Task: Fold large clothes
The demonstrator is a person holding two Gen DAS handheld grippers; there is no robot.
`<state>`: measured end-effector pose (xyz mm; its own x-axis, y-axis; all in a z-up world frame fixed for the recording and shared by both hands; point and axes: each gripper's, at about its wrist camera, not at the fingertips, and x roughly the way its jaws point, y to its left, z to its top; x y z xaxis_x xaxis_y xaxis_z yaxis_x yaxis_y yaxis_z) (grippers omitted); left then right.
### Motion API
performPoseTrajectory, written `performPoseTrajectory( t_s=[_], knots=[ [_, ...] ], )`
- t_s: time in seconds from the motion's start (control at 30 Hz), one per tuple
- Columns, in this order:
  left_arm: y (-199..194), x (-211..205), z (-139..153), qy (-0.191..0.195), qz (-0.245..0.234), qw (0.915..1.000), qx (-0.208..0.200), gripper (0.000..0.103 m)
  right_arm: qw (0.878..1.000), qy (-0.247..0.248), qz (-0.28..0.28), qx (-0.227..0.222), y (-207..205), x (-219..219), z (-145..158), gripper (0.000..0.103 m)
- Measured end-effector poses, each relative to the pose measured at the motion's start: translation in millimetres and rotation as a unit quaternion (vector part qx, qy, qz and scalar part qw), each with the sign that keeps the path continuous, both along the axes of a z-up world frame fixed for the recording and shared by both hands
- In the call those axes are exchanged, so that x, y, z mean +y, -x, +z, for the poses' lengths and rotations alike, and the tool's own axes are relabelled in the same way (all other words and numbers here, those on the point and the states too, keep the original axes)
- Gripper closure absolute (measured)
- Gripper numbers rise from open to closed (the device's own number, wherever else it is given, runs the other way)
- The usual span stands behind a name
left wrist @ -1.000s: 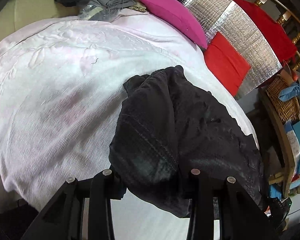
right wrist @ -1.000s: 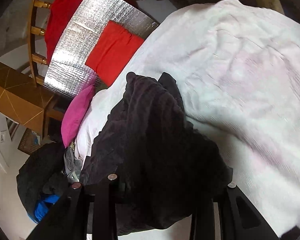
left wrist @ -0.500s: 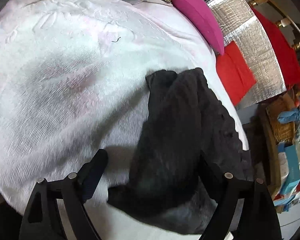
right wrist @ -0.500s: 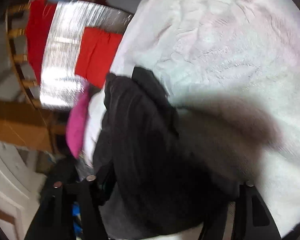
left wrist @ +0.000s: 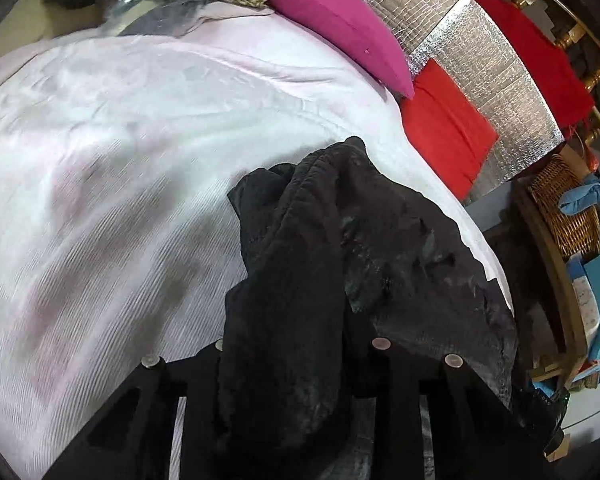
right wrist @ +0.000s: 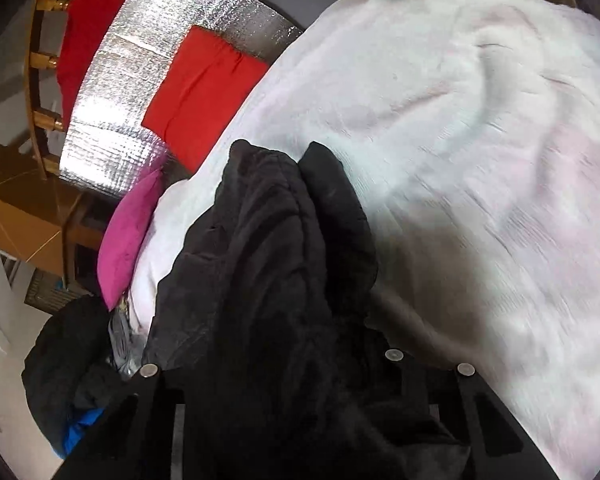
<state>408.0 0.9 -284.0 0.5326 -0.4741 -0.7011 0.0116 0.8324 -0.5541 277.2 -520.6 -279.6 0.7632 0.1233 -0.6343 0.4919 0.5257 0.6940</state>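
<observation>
Black garment (left wrist: 324, 264), bunched, lying on pale pink bedspread (left wrist: 112, 184), near the edge by magenta pillow (left wrist: 332, 12) and red cushion (left wrist: 444, 128). Left gripper (left wrist: 300, 360) closing, jaws narrowed, dark cloth bunched between and draped over them. Right gripper (right wrist: 284, 364) likewise closing on another fold of same cloth. Silver foil panel (left wrist: 480, 60) behind cushions; wicker basket (left wrist: 560, 208) off to the side.

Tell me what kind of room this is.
Most likely a bedroom at home: a black garment lies on a bed covered in a pale pink blanket, with a magenta pillow and a wooden headboard at its far end.
</observation>
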Motion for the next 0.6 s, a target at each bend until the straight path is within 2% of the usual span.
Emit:
performPoseTrajectory(
  t_s=[0.13, 0.2, 0.3, 0.4, 0.43, 0.47, 0.5, 0.53, 0.6],
  knots=[
    [-15, -11, 0, 0.003, 0.012, 0.9999, 0.003, 0.071, 1.0, 0.002, 0.001, -0.009, -20, -7, -2, 0.064],
    [-6, -5, -2, 0.011, 0.018, 0.9997, 0.009, 0.071, 1.0, -0.016, -0.002, -0.014, -22, -10, -5, 0.064],
    [-3, -8, 2, -0.002, 0.015, 0.9999, -0.001, 0.075, 0.999, -0.033, 0.002, -0.018, -19, -11, -6, 0.064],
    [7, -2, 11, -0.006, 0.018, 0.9997, -0.018, 0.077, 1.0, 0.005, 0.012, -0.026, -10, 0, 12, 0.067],
    [7, -1, 10, -0.014, 0.015, 0.9996, -0.022, 0.077, 0.999, 0.036, 0.026, -0.032, -6, 8, 23, 0.067],
    [6, 1, 7, -0.018, 0.013, 0.9996, -0.016, 0.075, 0.998, 0.052, 0.035, -0.031, -5, 13, 26, 0.067],
    [3, 2, -2, -0.017, 0.009, 0.9998, 0.001, 0.068, 0.997, 0.056, 0.038, -0.023, -9, 14, 24, 0.066],
    [-3, 1, -5, -0.014, 0.009, 0.9998, 0.01, 0.064, 0.998, 0.041, 0.042, 0.0, -11, 10, 12, 0.059],
    [-6, 6, -7, -0.016, 0.007, 0.9996, 0.024, 0.043, 0.999, -0.008, 0.035, -0.001, -6, -1, 0, 0.052]
  ],
)
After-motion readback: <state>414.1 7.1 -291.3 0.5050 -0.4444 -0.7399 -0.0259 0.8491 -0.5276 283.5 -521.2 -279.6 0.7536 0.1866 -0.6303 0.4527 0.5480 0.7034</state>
